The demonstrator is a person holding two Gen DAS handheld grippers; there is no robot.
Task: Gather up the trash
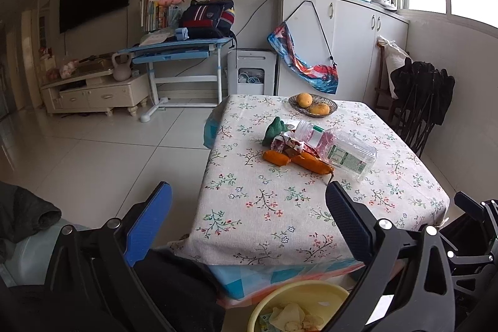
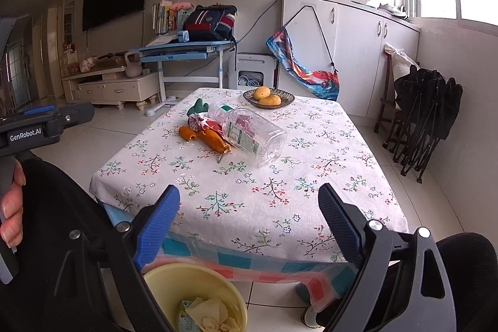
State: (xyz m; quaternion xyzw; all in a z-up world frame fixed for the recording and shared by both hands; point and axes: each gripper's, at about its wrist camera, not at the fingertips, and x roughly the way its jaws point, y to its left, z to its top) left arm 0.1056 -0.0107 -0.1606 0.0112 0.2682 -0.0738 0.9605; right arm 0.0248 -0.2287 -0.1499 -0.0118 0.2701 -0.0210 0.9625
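One clear, capless plastic bottle (image 2: 252, 134) on its side, green-and-red label

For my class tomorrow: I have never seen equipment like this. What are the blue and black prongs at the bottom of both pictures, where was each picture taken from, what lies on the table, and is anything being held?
No robot here: a person holds a hand tool with two fingers in each hand. Each tool carries a wide-angle camera looking along its fingers. One picture comes from the left gripper, the other from the right gripper. Both are open and hold nothing.

On the flowered tablecloth lie a clear plastic bottle on its side, a crumpled red wrapper, orange peel-like scraps, something green, and a dish of fruit.

Below the table's near edge stands a yellow bin with crumpled paper inside.
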